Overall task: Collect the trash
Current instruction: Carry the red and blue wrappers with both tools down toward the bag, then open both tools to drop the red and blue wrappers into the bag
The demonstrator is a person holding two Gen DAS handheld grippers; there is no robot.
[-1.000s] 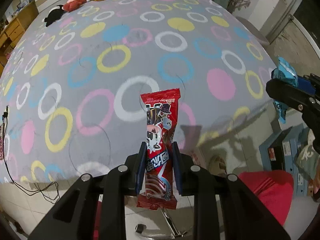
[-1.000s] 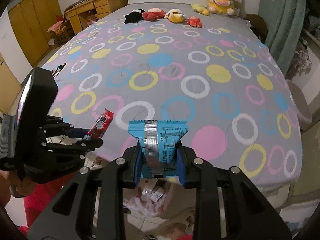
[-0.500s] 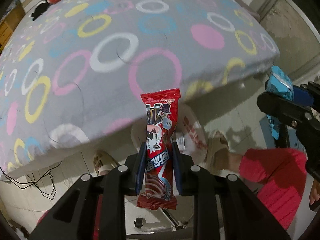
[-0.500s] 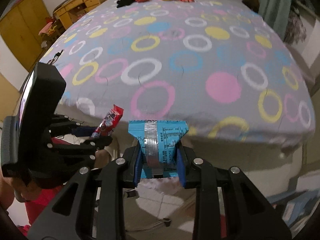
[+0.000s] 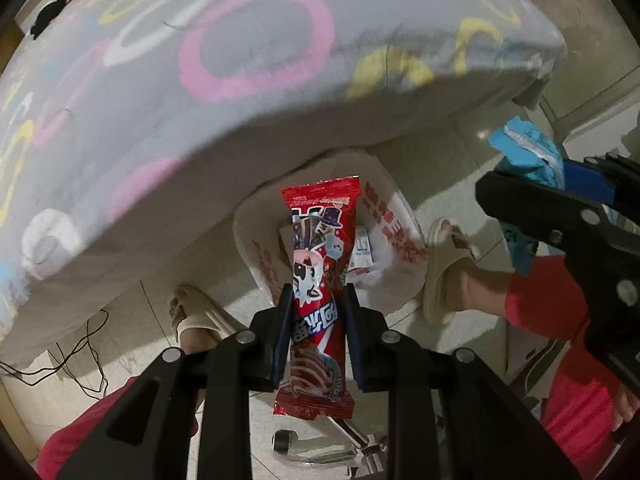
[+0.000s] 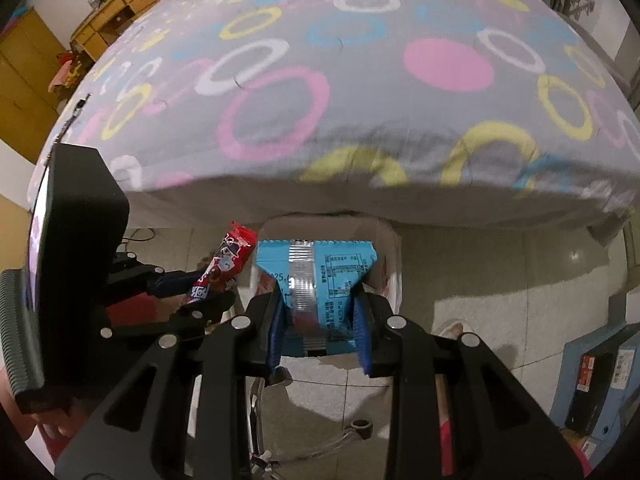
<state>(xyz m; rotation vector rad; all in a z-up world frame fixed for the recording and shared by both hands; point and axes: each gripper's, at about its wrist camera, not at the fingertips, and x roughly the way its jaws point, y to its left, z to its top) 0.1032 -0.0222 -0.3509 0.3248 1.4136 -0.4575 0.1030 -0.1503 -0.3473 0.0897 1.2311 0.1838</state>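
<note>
My left gripper (image 5: 316,312) is shut on a red snack wrapper (image 5: 318,256) and holds it upright over a white plastic trash bag (image 5: 396,236) that stands open on the floor by the bed. My right gripper (image 6: 318,308) is shut on a blue snack wrapper (image 6: 314,268), held above the same white bag (image 6: 390,240). In the right wrist view the left gripper (image 6: 200,296) with the red wrapper (image 6: 226,256) is close on the left. In the left wrist view the right gripper (image 5: 560,220) with the blue wrapper (image 5: 528,152) is at the right.
The bed (image 6: 320,80) with its grey ring-patterned sheet overhangs just behind the bag. The person's feet in beige slippers (image 5: 444,264) stand either side of the bag. A chair base with castors (image 5: 320,440) is below. Blue boxes (image 6: 600,376) sit at the right. A black cable (image 5: 72,360) lies on the floor.
Both grippers have tilted down and moved off the bed's edge, so the floor and the open white bag now lie under the two wrappers. Both grips are unchanged.
</note>
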